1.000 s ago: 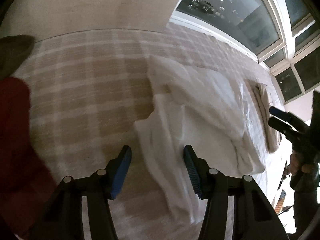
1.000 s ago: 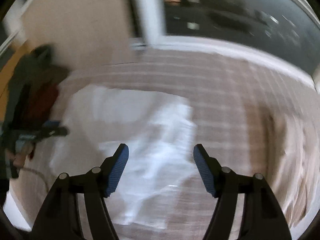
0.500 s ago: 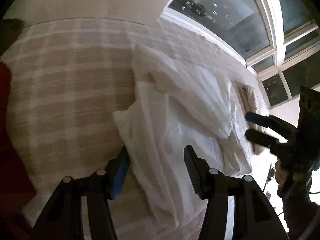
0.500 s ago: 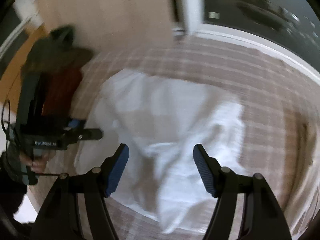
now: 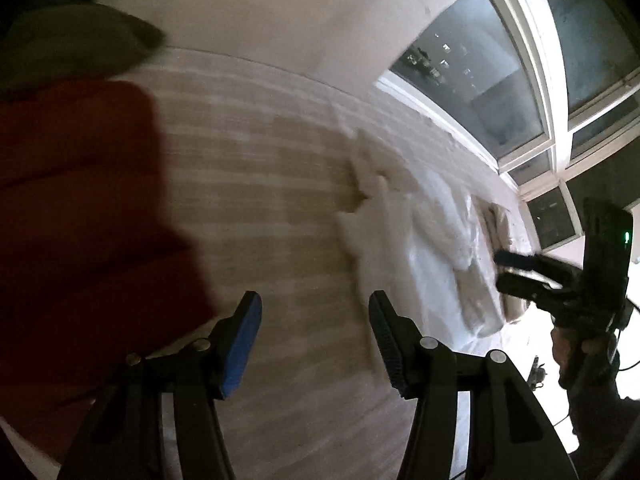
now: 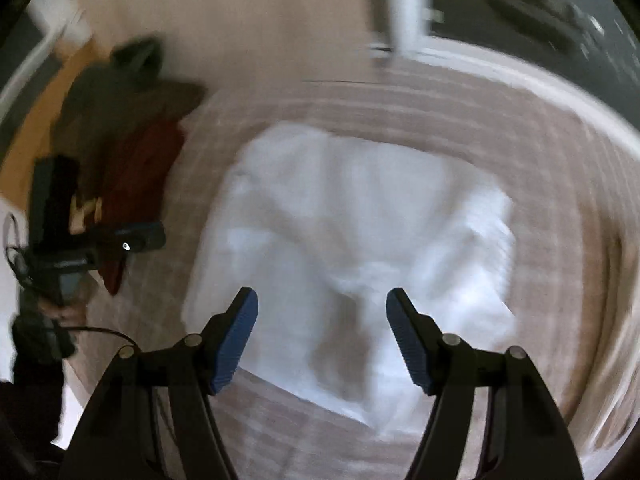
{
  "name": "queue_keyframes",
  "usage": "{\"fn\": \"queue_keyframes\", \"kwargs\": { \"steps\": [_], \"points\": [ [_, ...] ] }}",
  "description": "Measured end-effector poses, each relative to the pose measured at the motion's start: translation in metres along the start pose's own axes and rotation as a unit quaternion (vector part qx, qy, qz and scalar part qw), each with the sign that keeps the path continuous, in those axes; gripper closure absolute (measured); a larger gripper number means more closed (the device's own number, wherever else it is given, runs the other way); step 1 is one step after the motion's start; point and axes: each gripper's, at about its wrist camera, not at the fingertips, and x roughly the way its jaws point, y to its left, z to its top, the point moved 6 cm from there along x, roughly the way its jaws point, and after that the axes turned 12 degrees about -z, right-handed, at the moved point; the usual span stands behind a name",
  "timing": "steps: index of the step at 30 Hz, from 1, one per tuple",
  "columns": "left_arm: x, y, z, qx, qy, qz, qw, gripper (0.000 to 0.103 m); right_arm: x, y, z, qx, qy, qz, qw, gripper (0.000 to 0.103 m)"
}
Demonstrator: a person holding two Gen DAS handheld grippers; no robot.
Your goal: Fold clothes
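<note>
A crumpled white garment lies spread on the checked beige bedspread. My right gripper hovers open above its near edge, nothing between the pads; the picture is blurred. In the left wrist view the white garment lies to the right of my left gripper, which is open over bare bedspread and holds nothing. The right gripper shows there at the far right, beyond the garment. The left gripper appears at the left edge of the right wrist view, beside the garment.
A red garment and an olive one lie at the left end of the bed, against a plain wall. Dark windows run along the far side. Another folded pale cloth lies past the white garment.
My left gripper has swung left off the white garment's edge and now stands over bare bedspread near the red garment. My right gripper has shifted, bringing the white garment under its jaws.
</note>
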Motion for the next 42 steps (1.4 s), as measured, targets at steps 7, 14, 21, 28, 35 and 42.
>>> {"fn": "queue_keyframes", "kwargs": {
  "steps": [7, 14, 21, 28, 35, 42],
  "points": [
    [-0.017, 0.005, -0.009, 0.044, 0.012, -0.013, 0.9989, 0.05, 0.046, 0.072, 0.03, -0.046, 0.046, 0.002, 0.998, 0.038],
    [-0.003, -0.002, -0.011, 0.058, 0.029, -0.056, 0.9963, 0.05, 0.065, 0.064, 0.023, -0.025, 0.068, 0.007, 0.997, 0.089],
    [0.012, -0.013, -0.001, 0.066, 0.041, -0.092, 0.9927, 0.05, 0.048, 0.049, 0.017, 0.017, 0.057, 0.053, 0.997, 0.096],
    [0.033, -0.017, 0.012, 0.064, 0.049, -0.105, 0.9912, 0.05, 0.037, 0.048, 0.019, 0.03, 0.056, 0.072, 0.995, 0.096],
    [0.042, -0.024, 0.022, 0.076, 0.048, -0.11, 0.9898, 0.05, 0.029, 0.044, 0.013, 0.029, 0.057, 0.081, 0.995, 0.096],
    [0.03, -0.027, 0.04, 0.091, 0.033, -0.095, 0.9908, 0.05, 0.058, 0.064, 0.009, 0.021, 0.117, 0.142, 0.983, 0.053]
  ]
}}
